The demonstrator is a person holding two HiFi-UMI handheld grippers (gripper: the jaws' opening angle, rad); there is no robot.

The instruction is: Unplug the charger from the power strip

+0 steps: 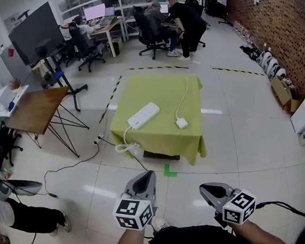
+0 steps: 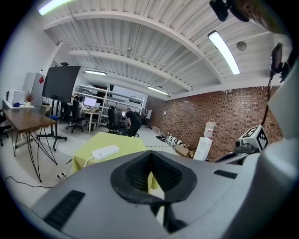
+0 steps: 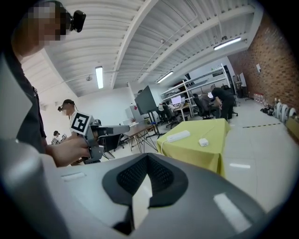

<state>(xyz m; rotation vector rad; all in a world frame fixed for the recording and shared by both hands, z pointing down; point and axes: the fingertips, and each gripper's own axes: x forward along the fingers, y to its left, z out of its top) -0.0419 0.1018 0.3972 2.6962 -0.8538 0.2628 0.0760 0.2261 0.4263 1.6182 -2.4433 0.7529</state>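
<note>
Underfoot, nearest: pale tile floor (image 1: 234,137) lies open between the person and the table (image 1: 154,86); a green tape mark (image 1: 169,171) sits on the tiles just short of it.
Left side: a wooden table (image 1: 36,108) on thin black legs stands well apart from the covered one, with bare floor between them.
Near table edge: the yellow-green cloth (image 1: 165,139) hangs over it; the strip's white cord (image 1: 126,145) droops in a loop off the near left corner.
Tabletop: the power strip (image 1: 143,116) lies at the left; the charger (image 1: 182,123) lies on the cloth to its right, apart from it, its white lead (image 1: 183,93) running toward the far edge.
Far: more open tile beyond the table, a brick wall (image 1: 277,21) along the right, people at desks (image 1: 169,20) behind.
Left gripper (image 1: 145,174): jaws together, nothing between them, well short of the table.
Right gripper (image 1: 204,188): jaws together, empty, likewise over bare floor.
</note>
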